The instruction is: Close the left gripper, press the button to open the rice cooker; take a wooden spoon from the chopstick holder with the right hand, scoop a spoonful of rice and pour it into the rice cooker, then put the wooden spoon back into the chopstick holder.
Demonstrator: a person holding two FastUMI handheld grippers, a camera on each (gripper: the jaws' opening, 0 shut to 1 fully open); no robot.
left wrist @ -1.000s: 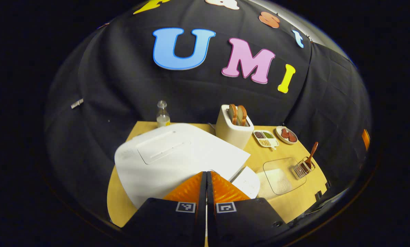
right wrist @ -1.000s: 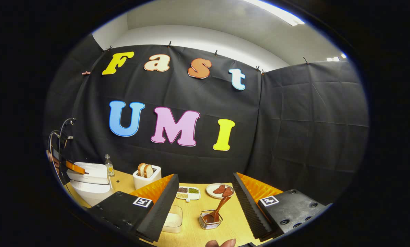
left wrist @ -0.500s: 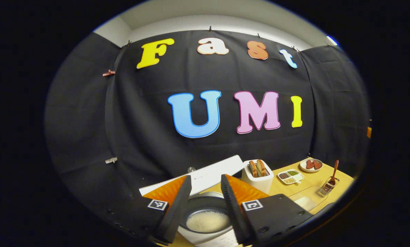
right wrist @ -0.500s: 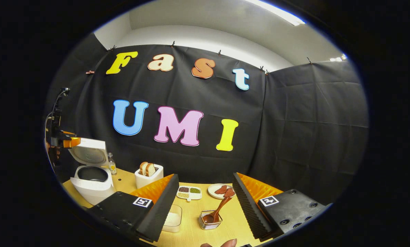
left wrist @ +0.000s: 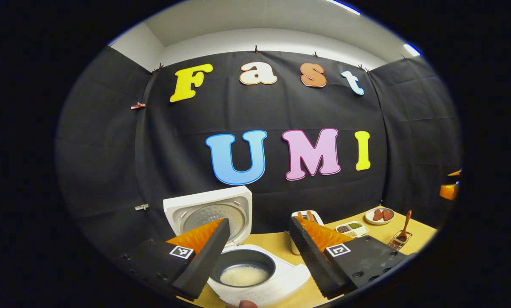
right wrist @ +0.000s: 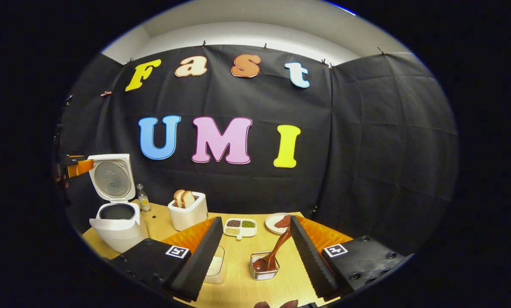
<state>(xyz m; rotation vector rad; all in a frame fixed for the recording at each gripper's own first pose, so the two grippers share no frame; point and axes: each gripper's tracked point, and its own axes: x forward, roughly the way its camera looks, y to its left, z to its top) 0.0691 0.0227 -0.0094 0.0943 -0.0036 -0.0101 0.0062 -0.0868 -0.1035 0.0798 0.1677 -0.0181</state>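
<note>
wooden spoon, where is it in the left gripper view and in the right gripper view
Left gripper view: the wooden spoon stands far right, leaning in the chopstick holder, past the right finger of that hand-held gripper.
Right gripper view: the wooden spoon is low and centre, bowl down in the chopstick holder, between the open fingers.
Shared landmark: the divided dish of beans, just behind and left of the spoon in both.
</note>
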